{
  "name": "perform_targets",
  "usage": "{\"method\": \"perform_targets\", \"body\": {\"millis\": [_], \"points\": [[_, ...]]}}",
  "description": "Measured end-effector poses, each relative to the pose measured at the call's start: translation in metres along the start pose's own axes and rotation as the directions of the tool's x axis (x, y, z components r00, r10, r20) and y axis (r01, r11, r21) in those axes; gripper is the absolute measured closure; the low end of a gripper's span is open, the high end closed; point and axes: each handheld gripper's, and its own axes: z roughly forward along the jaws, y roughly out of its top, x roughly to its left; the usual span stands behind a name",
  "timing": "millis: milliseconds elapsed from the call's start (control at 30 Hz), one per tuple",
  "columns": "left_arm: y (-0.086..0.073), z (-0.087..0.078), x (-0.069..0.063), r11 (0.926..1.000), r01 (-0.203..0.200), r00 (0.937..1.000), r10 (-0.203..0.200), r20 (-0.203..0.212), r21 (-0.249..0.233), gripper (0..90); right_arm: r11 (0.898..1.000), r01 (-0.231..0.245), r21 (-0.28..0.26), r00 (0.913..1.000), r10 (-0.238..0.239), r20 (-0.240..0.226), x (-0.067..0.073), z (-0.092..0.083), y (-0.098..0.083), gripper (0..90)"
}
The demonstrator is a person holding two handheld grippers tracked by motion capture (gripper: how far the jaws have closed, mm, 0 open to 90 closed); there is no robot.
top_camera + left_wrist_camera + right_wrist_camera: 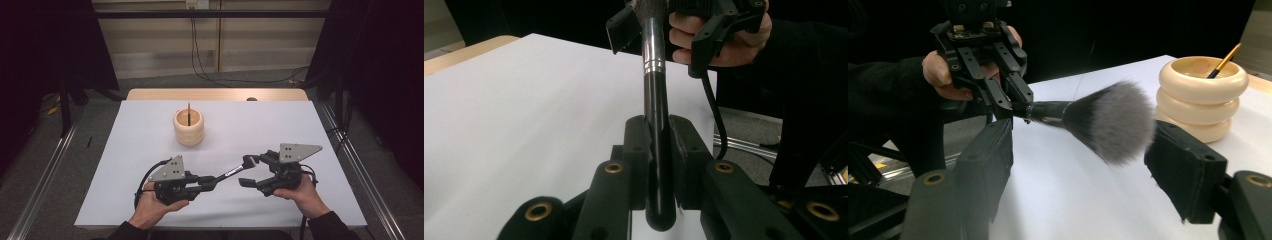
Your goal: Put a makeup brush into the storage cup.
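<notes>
A makeup brush (pixel 227 172) with a black handle (pixel 655 95) and a fluffy grey head (pixel 1113 122) hangs level above the white table. My left gripper (pixel 212 181) is shut on the handle's end, its jaws clamping it from both sides in the left gripper view (pixel 659 140). My right gripper (pixel 250 171) stands open, its jaws on either side of the brush head (pixel 1083 145); the bristles reach the right jaw while the left jaw stays apart. A cream ringed holder (pixel 188 127) stands at the table's middle back with a thin brush (pixel 1225 60) in it.
The white table top (pixel 150 130) is bare around the holder and the hands. A wooden strip (pixel 215 94) runs along its far edge with a small dark object (pixel 251 99) on it. Metal rails (pixel 45 170) flank the table on the floor.
</notes>
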Motion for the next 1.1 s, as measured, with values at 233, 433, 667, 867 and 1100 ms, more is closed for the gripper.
{"method": "perform_targets", "body": {"millis": [233, 433, 667, 867, 1100], "points": [[-0.003, 0.003, -0.001, 1.0000, -0.002, 0.9999, 0.002, 0.017, 0.003, 79.7, 0.999, -0.042, 0.011, 0.9974, 0.043, -0.058, -0.002, -0.002, 0.000, 39.2], [-0.003, 0.005, -0.001, 0.9999, -0.007, 0.9995, 0.007, 0.030, 0.012, 79.7, 0.998, -0.057, 0.003, 0.9938, 0.057, -0.095, -0.004, -0.005, 0.000, 53.1], [-0.004, 0.007, -0.002, 0.9998, -0.015, 0.9994, 0.015, 0.032, 0.010, 79.7, 0.998, -0.063, -0.005, 0.9925, 0.062, -0.105, -0.006, -0.010, 0.001, 65.6], [-0.005, 0.009, -0.002, 0.9994, -0.022, 0.9987, 0.021, 0.046, 0.026, 79.6, 0.997, -0.071, -0.003, 0.9890, 0.070, -0.130, -0.008, -0.011, 0.000, 74.1], [-0.009, 0.010, 0.001, 0.9988, -0.031, 0.9986, 0.029, 0.044, 0.039, 79.2, 0.997, -0.078, 0.027, 0.9864, 0.081, -0.143, -0.009, -0.009, -0.002, 75.9]]}}
